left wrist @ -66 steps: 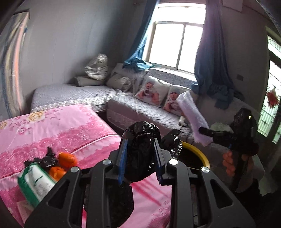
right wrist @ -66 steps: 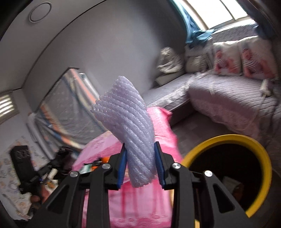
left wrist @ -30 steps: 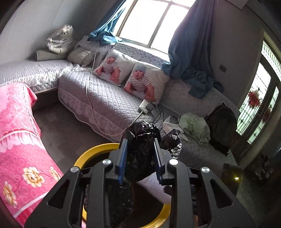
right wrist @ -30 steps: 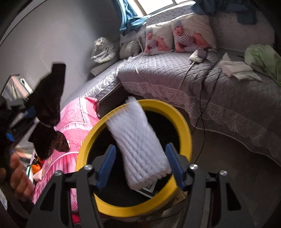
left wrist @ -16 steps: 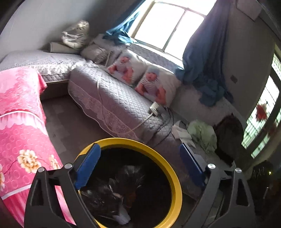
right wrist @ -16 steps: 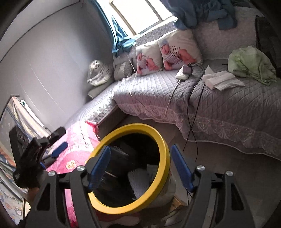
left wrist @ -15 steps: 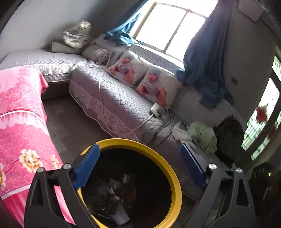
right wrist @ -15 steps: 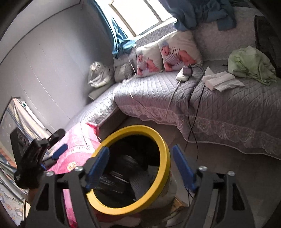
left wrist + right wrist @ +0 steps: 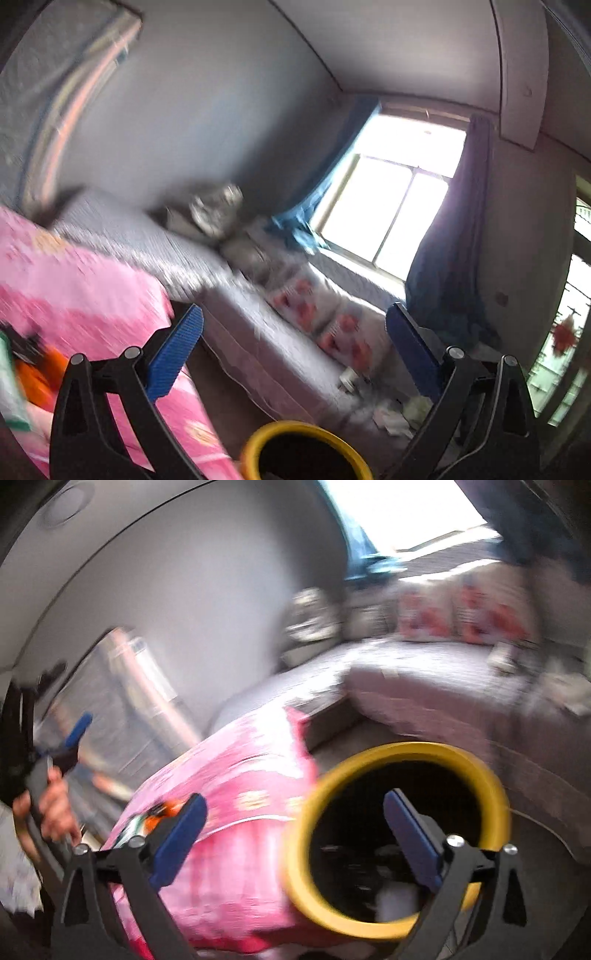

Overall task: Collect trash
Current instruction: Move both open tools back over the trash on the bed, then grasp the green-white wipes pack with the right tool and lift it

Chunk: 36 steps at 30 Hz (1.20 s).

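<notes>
Both views are blurred. The left gripper (image 9: 293, 347) points level across the room, jaws wide and empty. The right gripper (image 9: 293, 825) tilts down, its jaws just spread, nothing between them. The bin (image 9: 402, 751) sits lower right; trash (image 9: 391, 901) lies inside. Floor beside it is bare.

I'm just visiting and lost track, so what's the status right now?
Left gripper and right gripper: jaws just opened wide, nothing between them. Yellow-rimmed bin holds dropped trash. More litter waits on pink bed. Nothing blocking.
</notes>
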{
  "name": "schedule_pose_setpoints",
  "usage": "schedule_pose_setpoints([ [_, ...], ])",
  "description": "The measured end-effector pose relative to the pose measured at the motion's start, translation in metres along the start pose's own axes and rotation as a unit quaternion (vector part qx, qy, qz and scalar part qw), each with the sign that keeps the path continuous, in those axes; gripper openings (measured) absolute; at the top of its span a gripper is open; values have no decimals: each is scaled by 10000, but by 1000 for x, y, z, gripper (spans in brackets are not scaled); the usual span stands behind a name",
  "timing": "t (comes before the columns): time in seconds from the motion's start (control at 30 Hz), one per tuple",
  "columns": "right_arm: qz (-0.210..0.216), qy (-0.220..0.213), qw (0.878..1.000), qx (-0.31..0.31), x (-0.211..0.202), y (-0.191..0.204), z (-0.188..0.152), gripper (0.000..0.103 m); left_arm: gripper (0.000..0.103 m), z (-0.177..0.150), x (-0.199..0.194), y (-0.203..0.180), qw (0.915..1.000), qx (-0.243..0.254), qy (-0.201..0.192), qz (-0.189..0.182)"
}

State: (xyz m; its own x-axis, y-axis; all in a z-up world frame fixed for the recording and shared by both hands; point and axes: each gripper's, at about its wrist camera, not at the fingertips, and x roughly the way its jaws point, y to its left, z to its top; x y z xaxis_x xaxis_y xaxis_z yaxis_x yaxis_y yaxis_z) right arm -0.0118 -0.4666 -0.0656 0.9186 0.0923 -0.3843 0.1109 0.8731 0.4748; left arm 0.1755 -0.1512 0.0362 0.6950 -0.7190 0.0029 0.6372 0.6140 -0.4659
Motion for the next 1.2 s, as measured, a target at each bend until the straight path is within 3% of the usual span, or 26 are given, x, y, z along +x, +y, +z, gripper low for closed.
schedule_pose_setpoints([
  [0.07, 396, 262, 9983, -334, 20, 30, 0, 95, 95, 26, -31, 12, 9994, 49, -285, 166],
  [0.17, 1006, 873, 9870, -905, 59, 86, -9, 95, 95, 58, -82, 36, 9933, 68, -865, 758],
  [0.2, 1128, 1026, 9824, -1075, 69, 101, -12, 95, 95, 67, -106, 44, 9863, 158, -1197, 1125],
  [0.33, 1669, 1686, 9550, -1780, 113, 163, -33, 95, 95, 84, -164, 59, 9568, 725, -1773, 2189],
  [0.4, 1811, 1948, 9398, -2144, 134, 198, -43, 95, 95, 83, -183, 66, 9402, 1012, -1803, 2708],
  [0.47, 2003, 2204, 9238, -2406, 151, 227, -51, 95, 95, 77, -197, 78, 9223, 1377, -1576, 3248],
  [0.53, 2170, 2472, 9079, -2597, 167, 256, -57, 95, 95, 64, -204, 95, 9116, 1706, -1054, 3588],
  [0.6, 2266, 2680, 8963, -2711, 180, 278, -61, 95, 95, 50, -210, 109, 9085, 1872, -634, 3682],
  [0.73, 2251, 3115, 8782, -2849, 207, 313, -62, 95, 95, 17, -239, 140, 9179, 2081, -22, 3379],
  [0.87, 1929, 3579, 8621, -3024, 243, 344, -74, 95, 95, -5, -264, 157, 9426, 1933, 306, 2706],
  [0.93, 1741, 3886, 8575, -2888, 262, 350, -79, 95, 95, -14, -264, 168, 9503, 1821, 494, 2475],
  [1.03, 1616, 4183, 8490, -2794, 279, 355, -88, 95, 95, -22, -254, 182, 9593, 1633, 800, 2162],
  [1.2, 1192, 4353, 8406, -2993, 302, 368, -104, 95, 95, -32, -244, 200, 9669, 1461, 1075, 1795],
])
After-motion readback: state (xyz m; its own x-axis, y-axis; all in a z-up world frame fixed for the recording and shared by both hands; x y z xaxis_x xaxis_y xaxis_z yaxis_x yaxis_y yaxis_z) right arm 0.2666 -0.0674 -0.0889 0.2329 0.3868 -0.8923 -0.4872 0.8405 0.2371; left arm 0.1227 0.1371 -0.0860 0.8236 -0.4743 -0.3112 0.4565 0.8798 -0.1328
